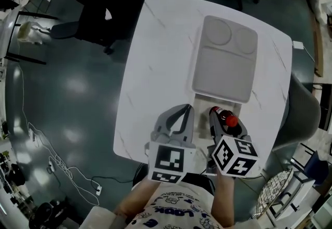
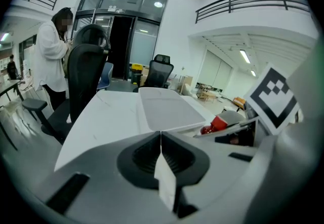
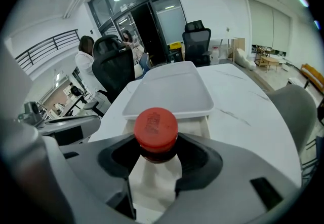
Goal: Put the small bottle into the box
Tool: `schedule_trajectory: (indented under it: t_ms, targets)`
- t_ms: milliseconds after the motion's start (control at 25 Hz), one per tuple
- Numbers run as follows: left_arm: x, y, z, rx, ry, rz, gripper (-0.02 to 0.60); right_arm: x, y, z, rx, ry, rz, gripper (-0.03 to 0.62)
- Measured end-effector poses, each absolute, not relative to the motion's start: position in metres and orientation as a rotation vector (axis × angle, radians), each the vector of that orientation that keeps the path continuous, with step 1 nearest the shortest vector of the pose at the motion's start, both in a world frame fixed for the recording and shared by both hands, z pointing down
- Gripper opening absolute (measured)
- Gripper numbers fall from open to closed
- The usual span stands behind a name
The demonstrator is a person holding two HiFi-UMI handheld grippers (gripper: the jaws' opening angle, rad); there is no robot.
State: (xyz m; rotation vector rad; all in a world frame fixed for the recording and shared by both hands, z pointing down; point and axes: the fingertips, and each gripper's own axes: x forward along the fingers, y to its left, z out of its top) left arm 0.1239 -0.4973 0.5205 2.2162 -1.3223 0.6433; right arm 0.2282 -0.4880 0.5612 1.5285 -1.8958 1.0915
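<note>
The small bottle (image 1: 226, 118), dark with a red cap (image 3: 155, 126), is held upright between the jaws of my right gripper (image 1: 224, 120), which is shut on its neck (image 3: 154, 153). It is over the near end of the white box (image 1: 206, 101), whose grey lid (image 1: 224, 59) lies flat across the far side (image 3: 172, 94). My left gripper (image 1: 181, 111) is beside it on the left, jaws shut with nothing between them (image 2: 161, 137). In the left gripper view the bottle cap (image 2: 218, 122) shows to the right of the lid (image 2: 169, 109).
The white marble-look table (image 1: 155, 67) stands on a dark floor. Black office chairs (image 1: 98, 10) stand off the table's far left, and a grey chair (image 1: 301, 114) is at its right. A person in white (image 2: 50, 56) stands beyond the far chair.
</note>
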Motion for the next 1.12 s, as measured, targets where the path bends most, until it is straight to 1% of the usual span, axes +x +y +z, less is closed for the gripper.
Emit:
schedule_trajectory:
  t_ms: [600, 1120]
  targets:
    - [0.120, -0.496, 0.534, 2.175, -1.320, 0.642, 0.018, 0.222, -0.489, 0.584, 1.474, -1.799, 1.092, 0.226]
    - [0.113, -0.491, 0.532, 2.165, -1.346, 0.626, 0.020, 0.220, -0.490, 0.583, 1.478, -1.806, 1.078, 0.229]
